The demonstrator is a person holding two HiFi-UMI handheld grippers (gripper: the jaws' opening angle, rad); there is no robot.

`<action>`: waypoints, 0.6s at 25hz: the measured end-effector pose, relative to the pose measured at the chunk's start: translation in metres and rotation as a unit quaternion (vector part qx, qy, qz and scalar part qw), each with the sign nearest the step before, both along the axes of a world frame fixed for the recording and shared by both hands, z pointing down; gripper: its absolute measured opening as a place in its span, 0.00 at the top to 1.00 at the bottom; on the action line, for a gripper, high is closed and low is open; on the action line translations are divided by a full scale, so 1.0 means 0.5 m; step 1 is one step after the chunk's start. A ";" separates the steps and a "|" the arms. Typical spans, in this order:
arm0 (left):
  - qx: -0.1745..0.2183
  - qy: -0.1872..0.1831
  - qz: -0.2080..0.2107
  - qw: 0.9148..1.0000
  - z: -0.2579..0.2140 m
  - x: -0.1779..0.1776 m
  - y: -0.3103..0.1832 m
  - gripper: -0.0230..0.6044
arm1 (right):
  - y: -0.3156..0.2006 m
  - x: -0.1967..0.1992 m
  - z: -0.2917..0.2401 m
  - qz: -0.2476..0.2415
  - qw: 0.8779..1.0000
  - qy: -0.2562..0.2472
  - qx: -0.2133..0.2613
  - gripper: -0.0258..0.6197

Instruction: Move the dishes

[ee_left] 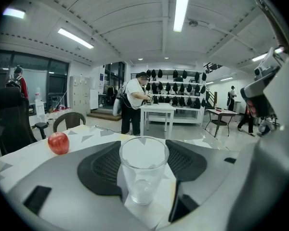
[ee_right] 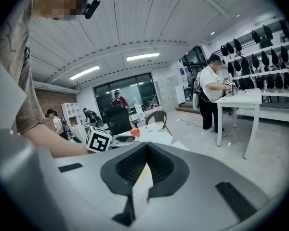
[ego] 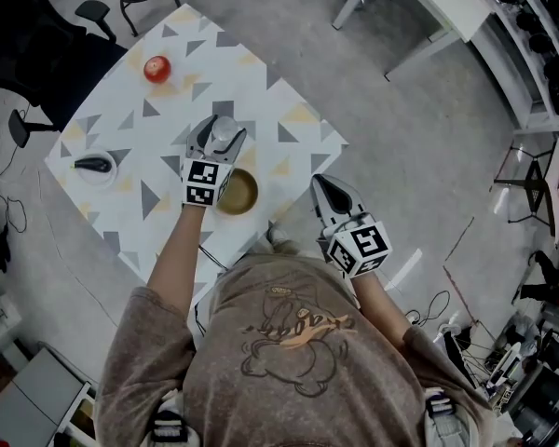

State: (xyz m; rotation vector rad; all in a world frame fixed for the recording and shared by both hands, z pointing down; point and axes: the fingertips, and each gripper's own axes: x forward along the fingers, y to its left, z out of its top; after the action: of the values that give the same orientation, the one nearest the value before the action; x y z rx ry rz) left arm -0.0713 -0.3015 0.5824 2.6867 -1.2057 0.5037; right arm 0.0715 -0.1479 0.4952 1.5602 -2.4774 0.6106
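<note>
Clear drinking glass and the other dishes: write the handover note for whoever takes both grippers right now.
Left gripper: jaws closed on the clear drinking glass, which is upright over the triangle-patterned tablecloth. I cannot tell if it is lifted.
Right gripper: shut, empty, held by the table's near edge.
Brown round bowl: beside the glass, on the person's side.
Small white dish: holds a dark object, at the table's left edge.
Red apple: far end.
Done: glass gripped.
Left: move the glass, then probably the bowl and dish. The destination is not shown.
</note>
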 end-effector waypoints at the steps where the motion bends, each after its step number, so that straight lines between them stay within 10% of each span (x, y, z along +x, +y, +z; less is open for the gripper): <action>1: 0.003 0.001 -0.001 1.000 -0.008 -0.002 0.001 0.51 | 0.000 0.000 -0.001 -0.001 1.000 -0.001 0.001 0.96; 15: 0.044 0.011 -0.016 0.999 -0.132 -0.030 0.068 0.51 | 0.011 -0.018 -0.011 -0.029 0.999 -0.017 0.022 0.96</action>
State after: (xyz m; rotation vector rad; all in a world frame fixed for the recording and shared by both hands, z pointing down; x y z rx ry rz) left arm -0.0862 -0.2677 0.5163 2.7330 -1.2915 0.4249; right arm 0.0624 -0.1427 0.4899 1.4981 -2.5686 0.5838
